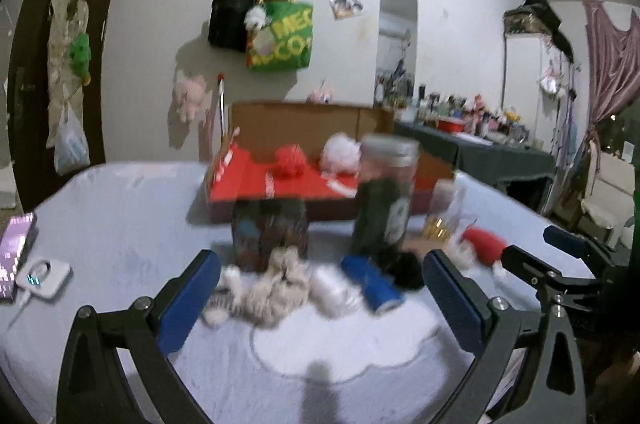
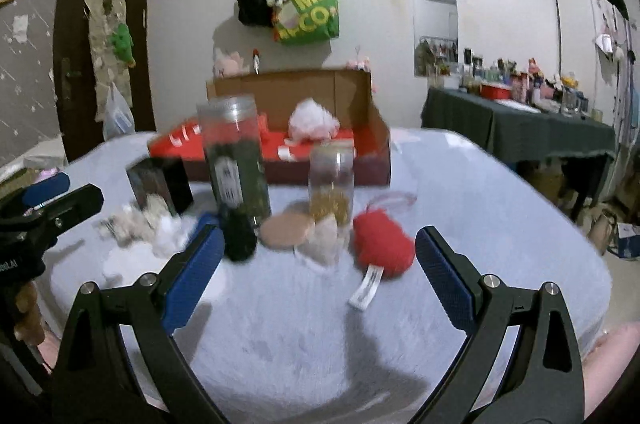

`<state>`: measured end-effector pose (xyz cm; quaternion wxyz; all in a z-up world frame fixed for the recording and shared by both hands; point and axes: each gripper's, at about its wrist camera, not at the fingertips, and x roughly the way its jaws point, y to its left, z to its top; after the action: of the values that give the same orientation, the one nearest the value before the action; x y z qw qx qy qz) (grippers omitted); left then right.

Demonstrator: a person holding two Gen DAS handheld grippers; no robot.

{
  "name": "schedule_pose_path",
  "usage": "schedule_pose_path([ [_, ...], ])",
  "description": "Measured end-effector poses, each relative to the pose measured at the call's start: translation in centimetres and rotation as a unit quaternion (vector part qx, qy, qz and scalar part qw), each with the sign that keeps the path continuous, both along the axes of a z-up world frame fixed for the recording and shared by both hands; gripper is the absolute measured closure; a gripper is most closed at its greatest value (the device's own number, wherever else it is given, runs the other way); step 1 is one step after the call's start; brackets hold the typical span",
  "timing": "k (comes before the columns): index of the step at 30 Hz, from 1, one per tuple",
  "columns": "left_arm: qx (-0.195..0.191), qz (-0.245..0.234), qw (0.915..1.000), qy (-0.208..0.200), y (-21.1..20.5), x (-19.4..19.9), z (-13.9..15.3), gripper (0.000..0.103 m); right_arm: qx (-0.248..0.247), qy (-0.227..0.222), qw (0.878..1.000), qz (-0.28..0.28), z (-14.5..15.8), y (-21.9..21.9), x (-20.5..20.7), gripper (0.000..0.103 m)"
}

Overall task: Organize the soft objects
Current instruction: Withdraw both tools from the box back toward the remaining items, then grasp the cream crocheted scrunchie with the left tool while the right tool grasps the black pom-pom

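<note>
My left gripper [image 1: 320,288] is open and empty, just in front of a grey-and-white plush toy [image 1: 272,292] lying on the pale blue bed cover. A blue can [image 1: 374,284] and a black pom-pom [image 1: 404,270] lie to its right. My right gripper [image 2: 318,256] is open and empty, with a red plush [image 2: 384,244] and its white tag between the fingers, a little ahead. The cardboard box [image 2: 372,143] with a red floor holds a white fluffy ball [image 2: 312,121]; a red ball [image 1: 290,161] shows in it in the left wrist view.
A tall jar of dark leaves [image 2: 236,159], a small jar of gold bits [image 2: 332,183], its round lid [image 2: 286,230] and a dark box [image 2: 160,183] stand in front of the cardboard box. A phone [image 1: 14,256] and charger [image 1: 42,276] lie at the left.
</note>
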<state>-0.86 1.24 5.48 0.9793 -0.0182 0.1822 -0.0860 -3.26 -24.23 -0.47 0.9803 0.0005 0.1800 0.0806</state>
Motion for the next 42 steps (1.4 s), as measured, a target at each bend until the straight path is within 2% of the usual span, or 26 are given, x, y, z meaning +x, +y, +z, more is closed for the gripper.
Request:
schedule_pose_path([
  [4,0.000,0.004,0.9992,0.039,0.8,1.1,-2.4,0.000,0.014,0.043,0.999,0.002,-2.7,0.2,1.4,0.005],
  [8,0.006,0.011,0.9987,0.049,1.4,1.5,-3.2,0.000,0.025,0.058,0.998,0.003,-3.5,0.1,2.3,0.005],
  [21,-0.003,0.014,0.9969,0.077,4.3,3.4,-2.3,0.000,0.015,0.075,0.996,0.035,-2.8,2.1,4.9,0.005],
  [25,0.012,-0.011,0.9969,0.077,4.3,3.9,-1.6,0.004,0.014,0.087,0.994,0.062,-2.3,3.1,6.0,0.005],
  [28,0.042,-0.025,0.9959,0.076,3.8,4.4,-1.2,0.008,0.008,0.091,0.993,0.079,-1.8,4.0,6.8,0.006],
  [31,0.059,-0.046,0.9937,0.083,3.4,5.1,-0.9,0.015,0.007,0.098,0.991,0.091,-1.5,4.4,7.5,0.011],
  [33,0.064,-0.059,0.9918,0.094,3.3,5.7,-0.9,0.016,0.009,0.107,0.989,0.098,-1.4,4.6,8.1,0.023],
  [35,0.069,-0.070,0.9897,0.104,3.2,6.3,-0.9,0.022,0.014,0.123,0.986,0.108,-1.5,4.7,8.8,0.031],
  [39,0.088,-0.082,0.9848,0.125,2.8,7.2,-1.4,0.026,0.013,0.133,0.984,0.120,-1.6,5.0,9.4,0.034],
  [42,0.100,-0.099,0.9795,0.144,2.4,7.7,-2.0,0.039,-0.001,0.137,0.982,0.133,-1.7,5.5,9.5,0.045],
])
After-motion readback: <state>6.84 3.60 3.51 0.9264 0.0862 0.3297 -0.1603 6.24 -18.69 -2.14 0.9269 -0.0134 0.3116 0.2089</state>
